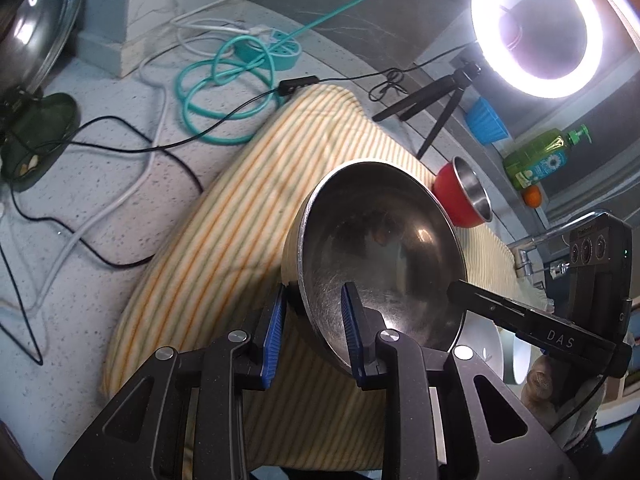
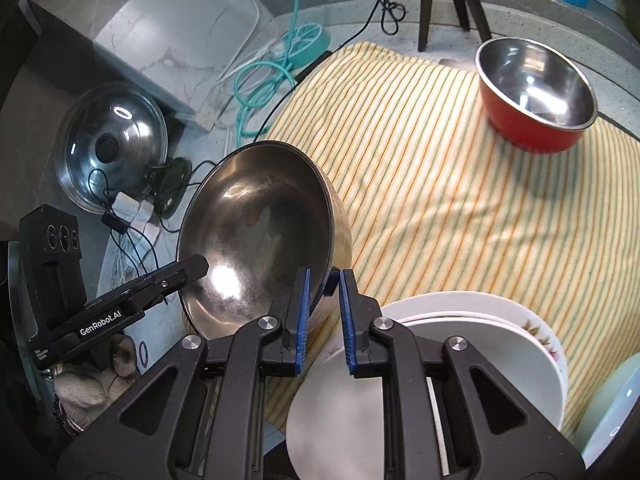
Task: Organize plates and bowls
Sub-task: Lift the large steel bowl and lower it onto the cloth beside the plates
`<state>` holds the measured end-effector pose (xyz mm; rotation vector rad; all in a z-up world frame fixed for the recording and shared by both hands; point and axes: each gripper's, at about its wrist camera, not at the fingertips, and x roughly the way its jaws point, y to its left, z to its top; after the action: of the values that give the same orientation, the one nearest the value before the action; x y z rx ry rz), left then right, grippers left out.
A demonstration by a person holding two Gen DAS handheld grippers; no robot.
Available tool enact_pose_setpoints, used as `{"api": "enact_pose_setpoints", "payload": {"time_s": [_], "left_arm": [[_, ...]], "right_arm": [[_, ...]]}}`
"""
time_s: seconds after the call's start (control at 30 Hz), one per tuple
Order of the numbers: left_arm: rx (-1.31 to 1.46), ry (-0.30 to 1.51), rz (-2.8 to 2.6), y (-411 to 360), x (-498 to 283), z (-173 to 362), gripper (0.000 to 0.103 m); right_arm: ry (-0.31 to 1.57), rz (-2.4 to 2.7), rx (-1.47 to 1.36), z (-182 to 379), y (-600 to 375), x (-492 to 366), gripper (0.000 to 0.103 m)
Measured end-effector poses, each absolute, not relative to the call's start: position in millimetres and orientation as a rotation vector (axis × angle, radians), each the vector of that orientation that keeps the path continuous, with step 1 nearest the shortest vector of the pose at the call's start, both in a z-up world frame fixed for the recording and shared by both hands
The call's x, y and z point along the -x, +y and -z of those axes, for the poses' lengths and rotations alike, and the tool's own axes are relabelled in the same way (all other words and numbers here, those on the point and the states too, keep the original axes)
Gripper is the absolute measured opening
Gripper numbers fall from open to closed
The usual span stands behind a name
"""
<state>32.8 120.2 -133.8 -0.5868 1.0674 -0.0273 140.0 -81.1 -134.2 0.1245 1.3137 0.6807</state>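
A large steel bowl (image 1: 380, 252) is held tilted above the striped cloth (image 1: 224, 216). My left gripper (image 1: 314, 312) is shut on its rim, one blue pad inside, one outside. My right gripper (image 2: 324, 292) is shut on the opposite rim of the same bowl (image 2: 256, 232). Each gripper shows in the other's view: the right one (image 1: 520, 320) and the left one (image 2: 120, 304). A red bowl with a steel inside (image 2: 536, 92) stands on the cloth (image 2: 460, 208) at the far right; it also shows in the left wrist view (image 1: 464, 196). A stack of white plates (image 2: 480, 340) lies under my right gripper.
A steel pot lid (image 2: 112, 148) leans at the left. Teal and black cables (image 1: 216, 92) and a power strip (image 1: 276, 48) lie on the counter. A ring light (image 1: 540, 28) on a tripod, a blue cup (image 1: 486, 120) and a green soap bottle (image 1: 540, 160) stand behind.
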Motion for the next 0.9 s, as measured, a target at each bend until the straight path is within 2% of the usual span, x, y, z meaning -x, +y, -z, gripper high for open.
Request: {"api": "enact_pose_setpoints", "payload": {"time_s": [0.63, 0.9], "left_arm": [[0.593, 1.078, -0.002, 128.9, -25.7, 141.0, 0.025], [0.58, 1.064, -0.016, 130.9, -27.2, 133.9, 0.029]], "right_arm": [[1.336, -0.71, -0.094, 142.9, -70.2, -132.7, 0.017], [1.285, -0.703, -0.078, 129.3, -76.3, -131.2, 0.017]]}}
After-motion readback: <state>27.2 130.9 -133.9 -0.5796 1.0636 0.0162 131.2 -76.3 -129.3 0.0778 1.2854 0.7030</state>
